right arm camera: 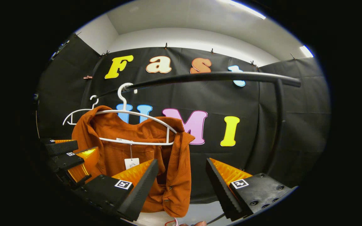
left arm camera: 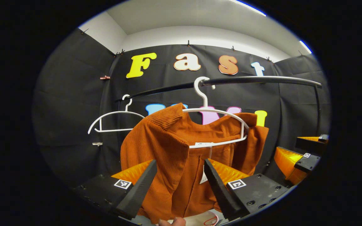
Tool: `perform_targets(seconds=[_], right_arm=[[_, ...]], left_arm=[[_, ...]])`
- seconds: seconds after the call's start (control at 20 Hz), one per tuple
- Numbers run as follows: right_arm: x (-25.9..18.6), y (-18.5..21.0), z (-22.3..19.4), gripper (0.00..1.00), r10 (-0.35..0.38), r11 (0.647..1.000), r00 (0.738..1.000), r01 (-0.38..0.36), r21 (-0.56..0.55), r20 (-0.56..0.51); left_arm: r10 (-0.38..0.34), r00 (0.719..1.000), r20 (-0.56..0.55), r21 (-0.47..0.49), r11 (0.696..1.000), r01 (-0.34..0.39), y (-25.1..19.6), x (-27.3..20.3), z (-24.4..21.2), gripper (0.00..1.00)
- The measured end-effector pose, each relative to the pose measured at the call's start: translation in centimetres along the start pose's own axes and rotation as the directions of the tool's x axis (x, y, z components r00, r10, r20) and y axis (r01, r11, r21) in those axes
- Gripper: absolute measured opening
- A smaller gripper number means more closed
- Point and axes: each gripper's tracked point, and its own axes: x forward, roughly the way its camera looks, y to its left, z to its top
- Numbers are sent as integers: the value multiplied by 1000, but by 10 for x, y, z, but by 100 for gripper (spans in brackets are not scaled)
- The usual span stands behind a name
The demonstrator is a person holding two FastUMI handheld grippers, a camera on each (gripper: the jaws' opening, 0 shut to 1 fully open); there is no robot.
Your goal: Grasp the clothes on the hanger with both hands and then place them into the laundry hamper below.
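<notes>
— So where does the shirt sit for the grab?
— It hangs on a white hanger hooked over the black rail, its length falling straight down. In the left gripper view it lies dead ahead of the left tool, the cloth showing right between the two fingers.
— Are those fingers pinching it?
— No, they stand apart, with the cloth beyond them, not pressed.
— And the right tool?
— Also spread wide. In the right gripper view the shirt lies ahead and off to the left, its hem just past the left-hand finger.
— So which is nearer?
— The left one, I judge; the right must swing leftward to meet the cloth. A second, bare hanger hangs farther along the rail.
</notes>
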Motion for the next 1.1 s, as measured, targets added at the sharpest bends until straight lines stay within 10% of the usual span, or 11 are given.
perform_targets(seconds=[0.6, 0.85, 1.05, 1.1], right_arm=[[108, -2, -37, 98, 44, 999, 999, -43, 33, -31], [137, 19, -40, 97, 116, 991, 992, -112, 77, -56], [137, 39, -38, 8, 215, 967, 974, -202, 152, -74], [140, 46, -43, 8, 250, 958, 965, -235, 164, -81]], left_arm=[[158, 987, 7, 77, 984, -158, 21, 62, -9, 95], [152, 988, -11, 68, 986, -151, 26, 68, -8, 51], [96, 991, -98, 53, 994, -91, 28, 72, -27, 13], [72, 991, -108, 33, 997, -69, 28, 73, -28, 8]])
